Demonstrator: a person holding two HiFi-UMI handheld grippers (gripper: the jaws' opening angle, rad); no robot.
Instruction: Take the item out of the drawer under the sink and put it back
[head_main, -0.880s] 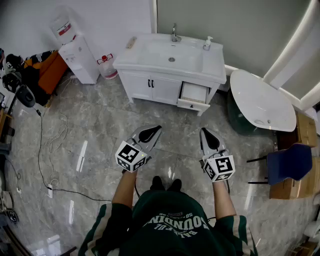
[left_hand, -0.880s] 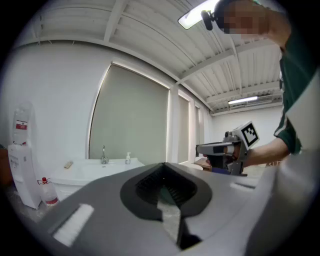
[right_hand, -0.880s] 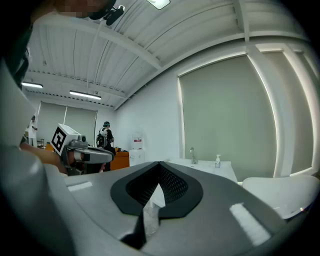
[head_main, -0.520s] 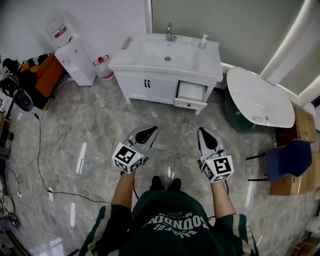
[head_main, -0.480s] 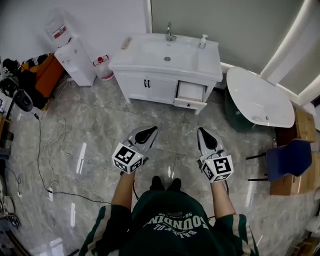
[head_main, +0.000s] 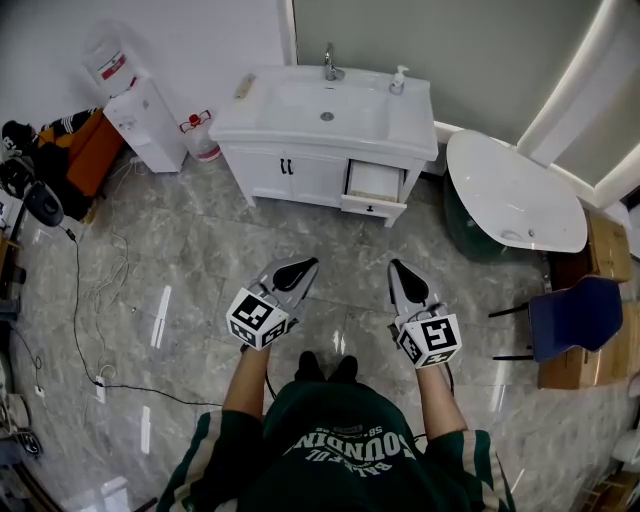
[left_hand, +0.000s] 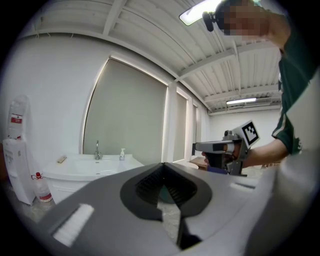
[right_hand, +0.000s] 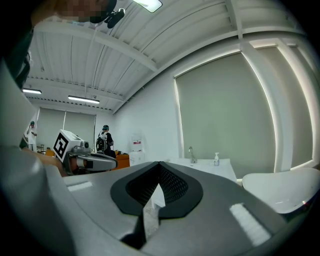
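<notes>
Drawer (head_main: 375, 183) under sink (head_main: 325, 105) open; dispenser (head_main: 148, 122) label unreadable.

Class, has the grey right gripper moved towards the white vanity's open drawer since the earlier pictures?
No: the right gripper keeps roughly the same gap from the open drawer.

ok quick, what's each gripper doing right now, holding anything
left gripper: closed, fingers together, holding nothing
right gripper: closed, fingers together, holding nothing
</notes>
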